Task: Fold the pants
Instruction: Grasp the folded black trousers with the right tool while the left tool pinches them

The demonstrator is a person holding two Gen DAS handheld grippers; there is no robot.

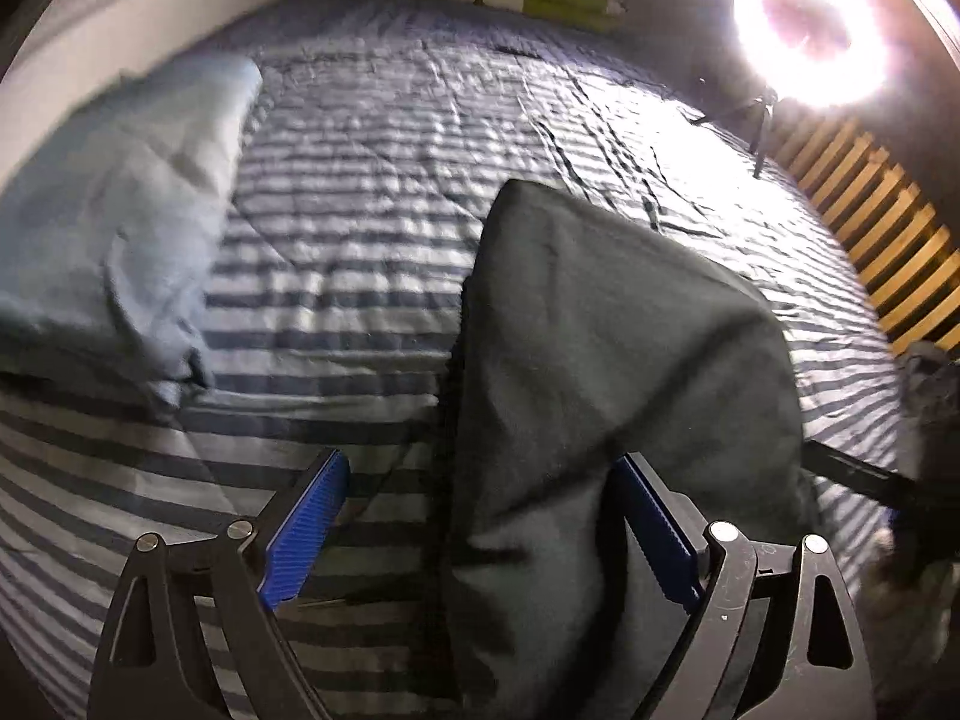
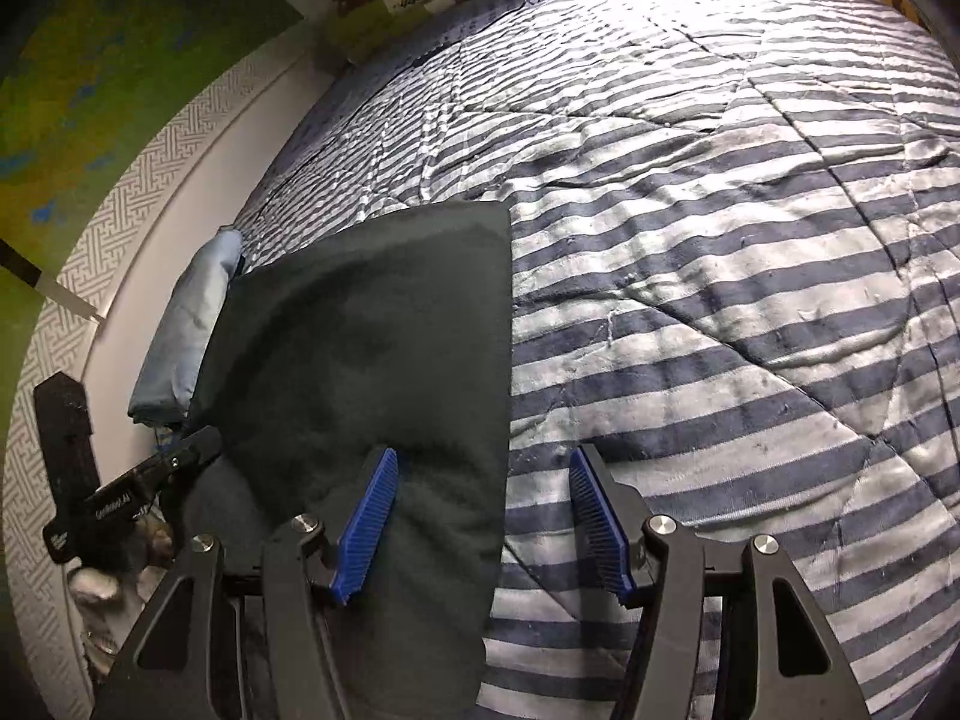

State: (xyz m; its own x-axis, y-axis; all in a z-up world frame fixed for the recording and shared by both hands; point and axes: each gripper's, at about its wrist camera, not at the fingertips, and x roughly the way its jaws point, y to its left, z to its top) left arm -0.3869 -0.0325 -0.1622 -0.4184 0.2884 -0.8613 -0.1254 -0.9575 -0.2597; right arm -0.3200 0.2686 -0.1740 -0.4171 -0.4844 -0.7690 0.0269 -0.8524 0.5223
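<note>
**Dark pants lie folded on the striped bed, both tongs spread**

The pants lie as a long dark band on the striped quilt of the bed, their far end cut square and flat. In the right wrist view the right tongs stand spread — the left blue pad rests over the near end of the cloth, the right pad over bare quilt, and nothing is pinched. The straight right edge of the pants runs between the 2 pads, which suggests the tongs are lined up to take or smooth that edge.

In the left wrist view the left tongs are spread wide. The pants pass between the pads and lie against the right one, but the left pad stands well clear, so the cloth looks released rather than gripped — probably laid down to let the fold settle.

Each view adds something. The left one shows a ring light on a stand at the bed's far side, wooden slats, and a pale blue folded cloth spread broadly on the left. The right one shows that blue cloth tucked between the pants and the white wall, plus the left tool's black body at the pants' near left corner.
</note>
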